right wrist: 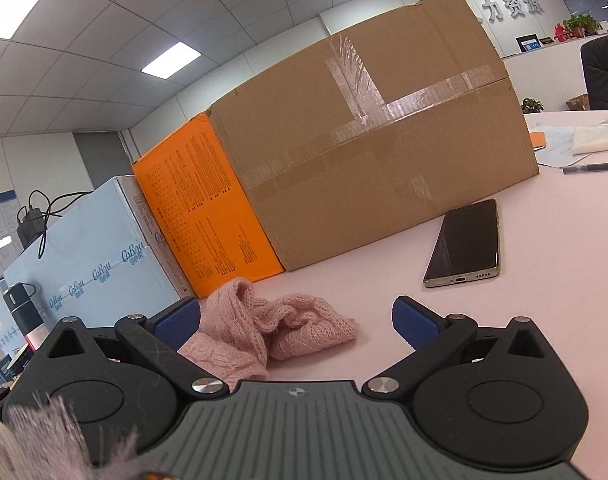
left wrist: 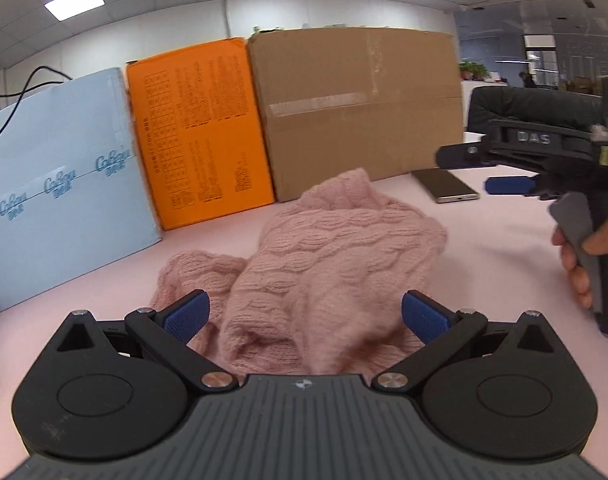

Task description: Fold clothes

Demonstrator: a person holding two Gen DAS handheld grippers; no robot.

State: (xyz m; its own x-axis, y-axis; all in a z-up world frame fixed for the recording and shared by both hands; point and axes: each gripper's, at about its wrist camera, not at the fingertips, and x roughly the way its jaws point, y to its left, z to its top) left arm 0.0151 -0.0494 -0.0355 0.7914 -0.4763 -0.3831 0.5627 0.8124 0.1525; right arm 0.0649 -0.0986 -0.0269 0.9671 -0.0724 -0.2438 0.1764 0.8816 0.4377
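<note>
A pink cable-knit sweater (left wrist: pixel 324 256) lies crumpled in a heap on the pale pink table (left wrist: pixel 496 248). My left gripper (left wrist: pixel 306 316) is open, its blue pads on either side of the near edge of the heap, not closed on it. My right gripper (right wrist: pixel 295 320) is open and empty; part of the sweater (right wrist: pixel 271 332) lies between its pads and toward the left pad. In the left wrist view the right gripper (left wrist: pixel 484 172) is at the right, held by a hand above the table beside the sweater.
A light blue box (left wrist: pixel 59 192), an orange box (left wrist: pixel 199 136) and a large cardboard box (left wrist: pixel 360 108) stand in a row behind the sweater. A phone (right wrist: pixel 464 244) lies on the table to the right. A pen (right wrist: pixel 592 167) and papers lie farther right.
</note>
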